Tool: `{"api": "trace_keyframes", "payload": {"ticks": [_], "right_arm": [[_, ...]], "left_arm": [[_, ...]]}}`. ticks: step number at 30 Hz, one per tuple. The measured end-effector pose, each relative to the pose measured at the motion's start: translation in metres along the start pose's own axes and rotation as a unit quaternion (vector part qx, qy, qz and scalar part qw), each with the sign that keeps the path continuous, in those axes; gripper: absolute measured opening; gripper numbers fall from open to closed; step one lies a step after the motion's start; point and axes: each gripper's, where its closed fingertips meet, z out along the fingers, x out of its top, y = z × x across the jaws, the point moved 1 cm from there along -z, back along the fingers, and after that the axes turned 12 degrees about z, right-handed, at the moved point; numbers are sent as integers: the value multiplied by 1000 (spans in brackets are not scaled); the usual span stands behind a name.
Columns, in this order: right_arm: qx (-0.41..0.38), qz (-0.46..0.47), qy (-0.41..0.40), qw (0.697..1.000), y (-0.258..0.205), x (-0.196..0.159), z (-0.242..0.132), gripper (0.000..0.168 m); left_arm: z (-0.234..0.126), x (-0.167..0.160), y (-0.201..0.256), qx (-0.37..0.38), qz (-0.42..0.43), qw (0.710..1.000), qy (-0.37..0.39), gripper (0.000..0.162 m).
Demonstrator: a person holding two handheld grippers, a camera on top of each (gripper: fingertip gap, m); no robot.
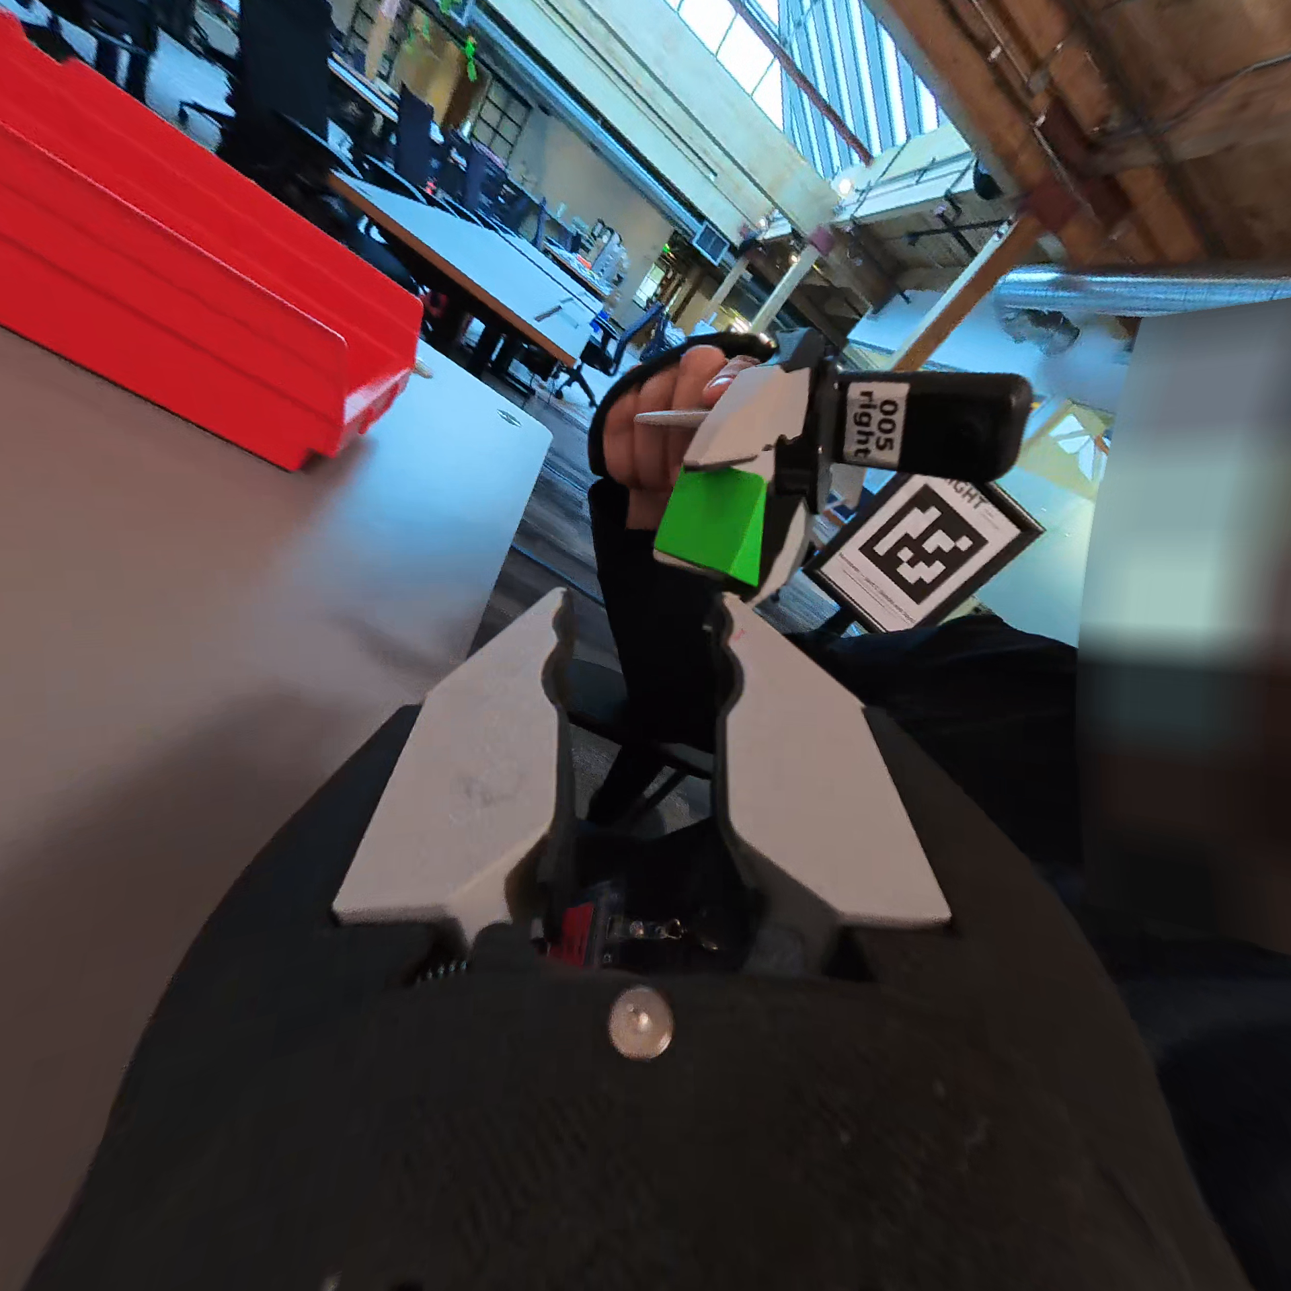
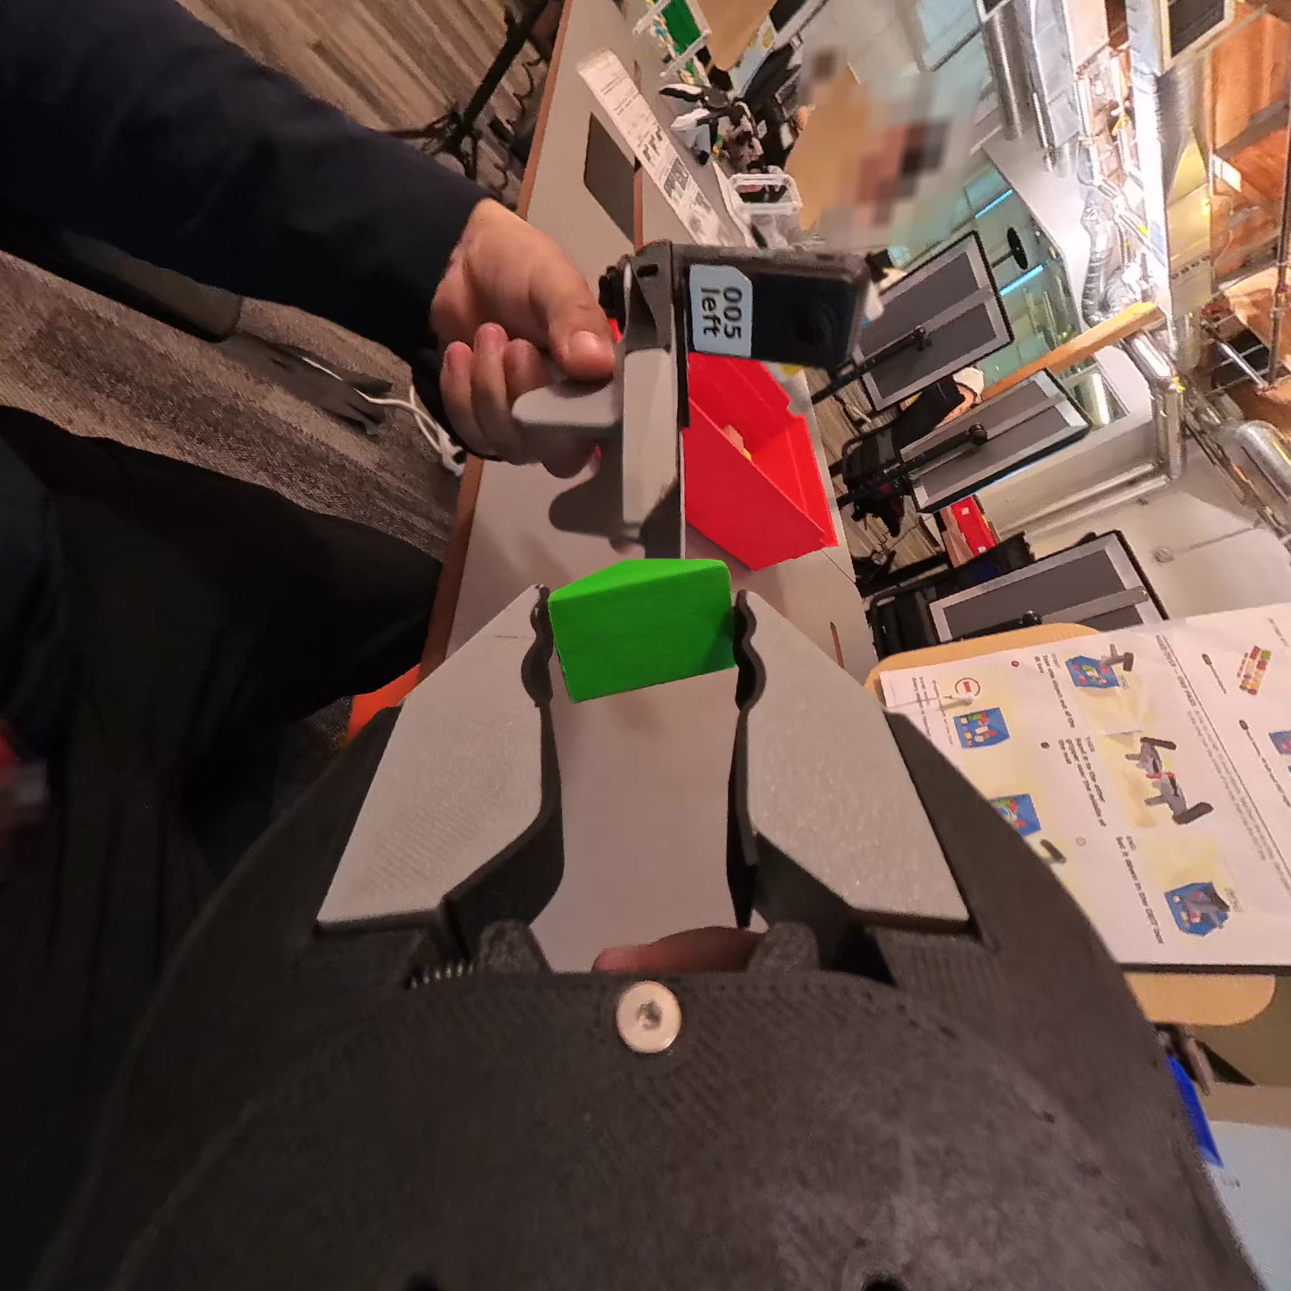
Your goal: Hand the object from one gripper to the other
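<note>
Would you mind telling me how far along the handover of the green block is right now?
Done: the right gripper is shut on the green block and holds it in the air. In hand: the open left gripper sits just short of the block. Left: closing the left gripper on it, then releasing the right.

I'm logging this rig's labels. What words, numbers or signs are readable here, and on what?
I won't quote writing; these things bear it:
White label on the right gripper's camera: legible.
Pale blue label on the left gripper's camera: legible.
Framed marker sign: print too small.
Instruction sheet: too small.
</note>
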Motion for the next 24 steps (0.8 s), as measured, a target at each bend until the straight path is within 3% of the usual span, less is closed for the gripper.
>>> {"api": "trace_keyframes", "payload": {"ticks": [5,9,12,15,21,24], "right_arm": [[-52,8,-28,998,26,-18,-13,50],[-160,44,-75,983,80,-58,-54,50],[-249,108,-137,953,124,-117,-100,50],[-283,207,-158,923,156,-172,-126,50],[-291,335,-281,851,233,-282,-117,50],[-298,377,-369,795,266,-339,-113,50]], "left_arm": [[-23,17,-5,31,13,999,29,34],[-43,32,-3,62,40,996,50,32],[-55,41,4,74,59,994,63,32],[-66,49,10,84,75,991,74,31],[-77,56,11,94,85,988,87,30],[-77,55,10,98,85,988,85,30]]}}
